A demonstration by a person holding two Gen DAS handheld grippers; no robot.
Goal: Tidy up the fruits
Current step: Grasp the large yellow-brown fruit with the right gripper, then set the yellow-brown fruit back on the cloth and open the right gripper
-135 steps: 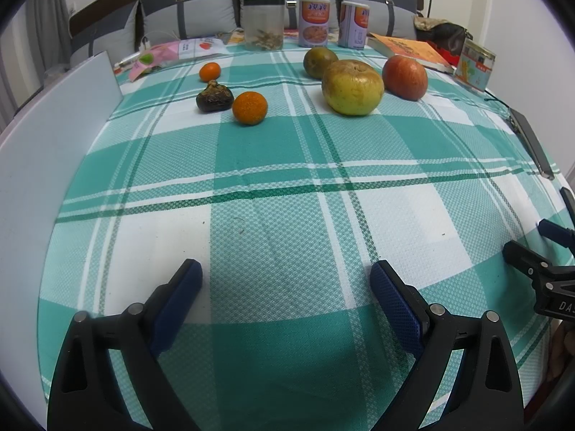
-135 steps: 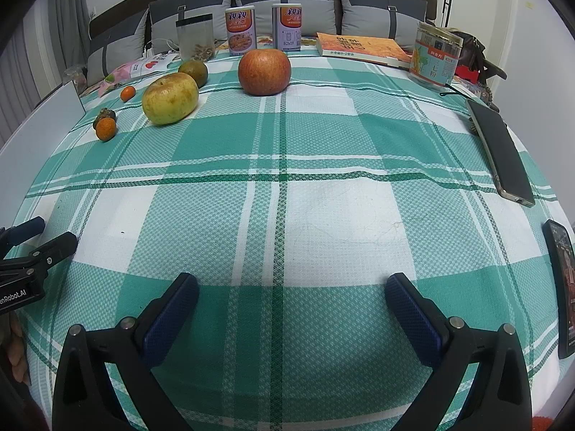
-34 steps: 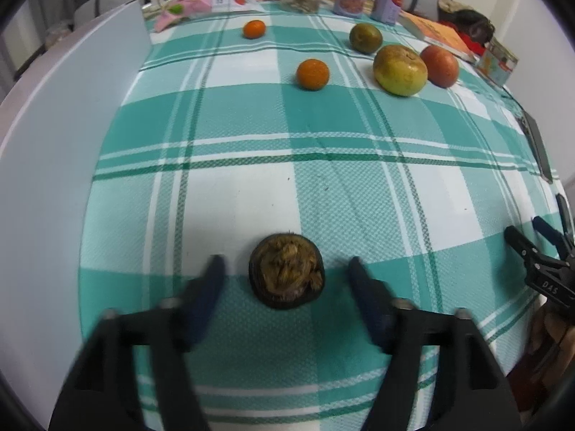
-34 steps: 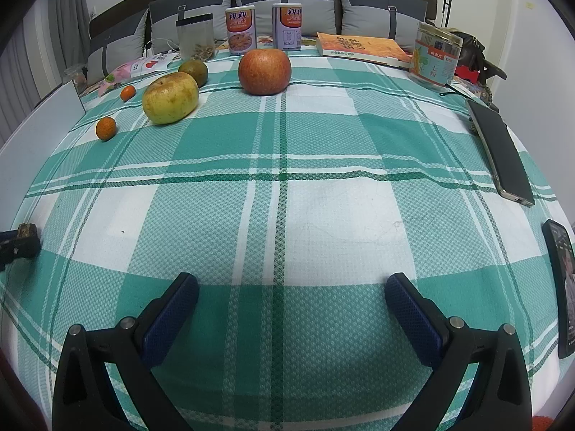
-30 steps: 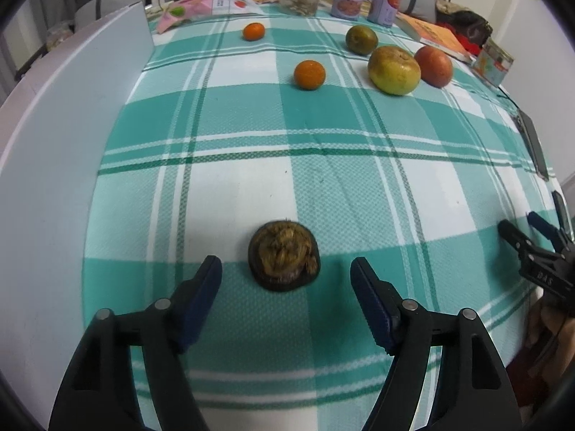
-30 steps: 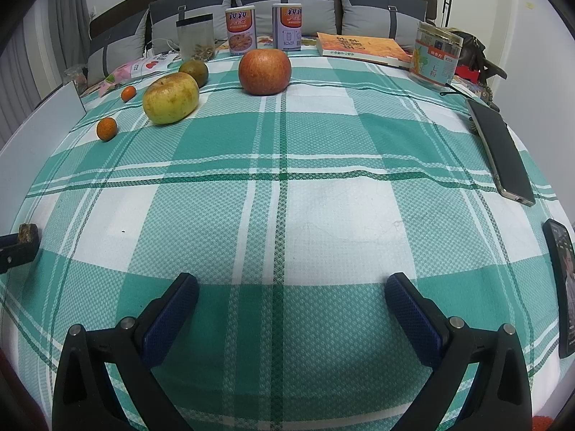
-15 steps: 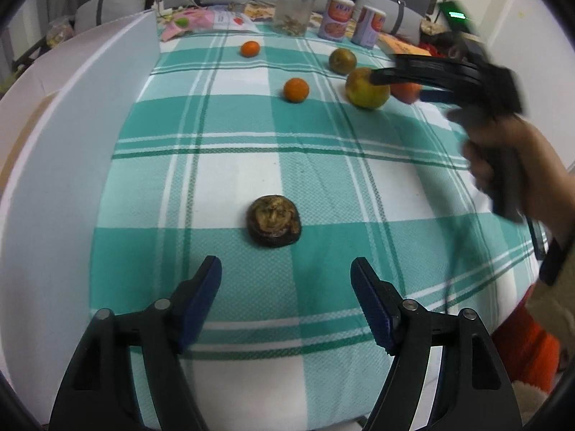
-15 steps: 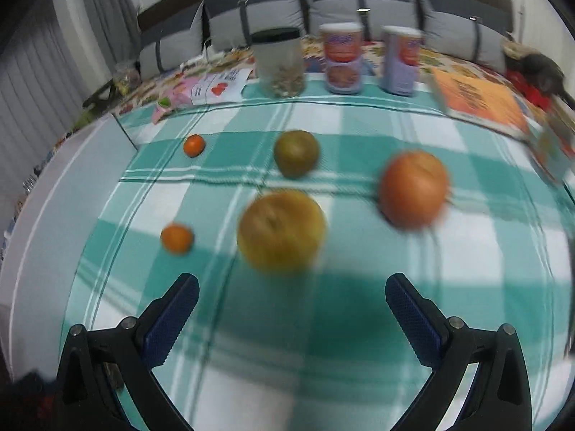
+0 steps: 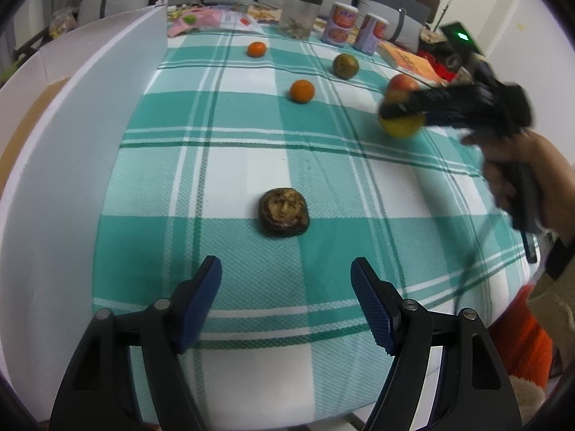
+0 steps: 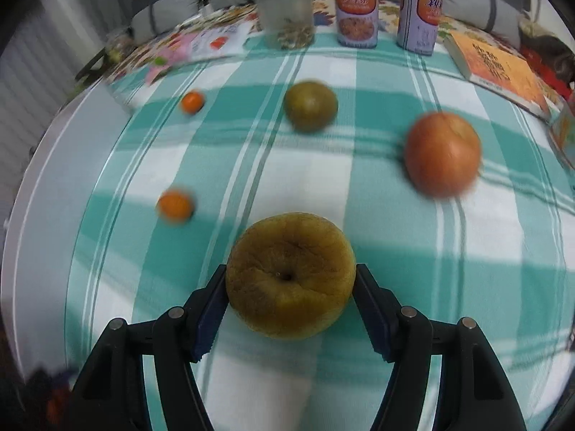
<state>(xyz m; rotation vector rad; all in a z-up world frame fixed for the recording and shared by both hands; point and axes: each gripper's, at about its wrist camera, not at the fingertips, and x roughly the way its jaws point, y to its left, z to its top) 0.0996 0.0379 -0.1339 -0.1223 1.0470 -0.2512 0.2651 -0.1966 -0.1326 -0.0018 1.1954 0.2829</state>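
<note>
- Left wrist view: the left gripper (image 9: 286, 294) is hanging over the checked cloth on the tabletop (image 9: 233, 179) with its blue fingers (image 9: 199, 301) standing wide apart and gripping nothing.
- A dark, wrinkled fruit (image 9: 284, 212) is lying on the cloth just ahead of those fingers, apart from them.
- Farther back, two small oranges (image 9: 302, 91) are sitting well apart, with a green-brown fruit (image 9: 345, 66) to their right.
- At the right, a person's hand (image 9: 517, 176) is holding the right gripper (image 9: 402, 107), blurred, across a yellow fruit (image 9: 400, 127), with a red apple (image 9: 400, 84) just behind it.
- Right wrist view: the right gripper (image 10: 291, 294) is pointing down at the large yellow-brown fruit (image 10: 289, 274), which is sitting between its fingers (image 10: 212, 305).
- Its jaws have just been closing, and both pads are lying against the fruit's sides.
- The red apple (image 10: 442, 153) is lying beyond to the right, the green-brown fruit (image 10: 310, 105) behind, and the small oranges (image 10: 175, 205) to the left.
- A clear jar (image 10: 287, 12) and two cans (image 10: 356, 10) are standing along the far edge.
</note>
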